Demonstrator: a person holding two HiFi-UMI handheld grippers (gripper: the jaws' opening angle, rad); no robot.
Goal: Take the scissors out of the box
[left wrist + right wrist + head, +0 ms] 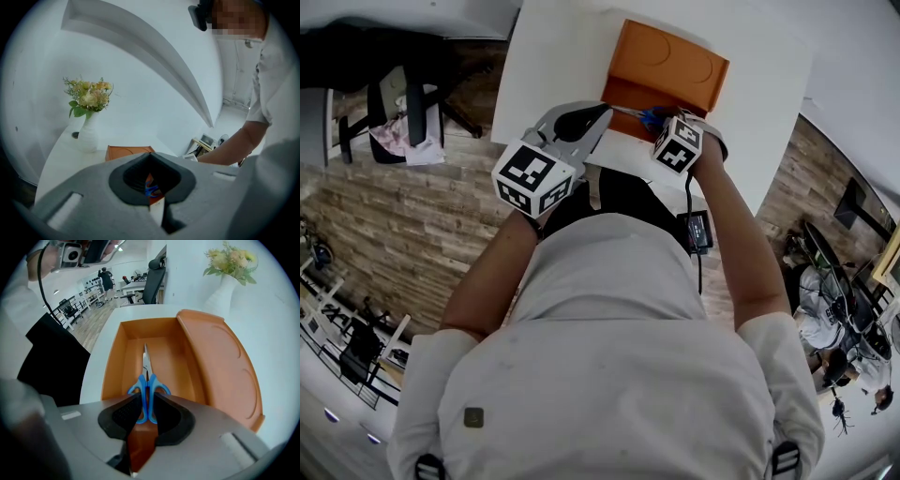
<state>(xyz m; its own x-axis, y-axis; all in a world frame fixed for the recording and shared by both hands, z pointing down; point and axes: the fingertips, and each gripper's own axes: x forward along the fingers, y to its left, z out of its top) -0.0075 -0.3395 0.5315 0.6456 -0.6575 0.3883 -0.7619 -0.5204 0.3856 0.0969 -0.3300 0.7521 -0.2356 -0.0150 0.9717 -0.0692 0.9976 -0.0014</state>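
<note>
An open orange box (112,362) lies on the white table (562,56), its lid (220,362) folded out to the right. Blue-handled scissors (146,380) lie along the box floor, blades pointing away. My right gripper (146,404) points steeply down into the box's near end, and its dark pads close on the blue handles from both sides. In the head view the right gripper (661,120) is at the box's near edge. My left gripper (605,111) hovers just left of it, tips together and holding nothing. Through the left gripper (151,154) I glimpse the blue handles (151,190).
A white vase of flowers (229,282) stands on the table beyond the box. A black office chair (412,94) is on the wood floor to the left. A small black device (696,230) hangs by my right arm, with its cable running along the arm.
</note>
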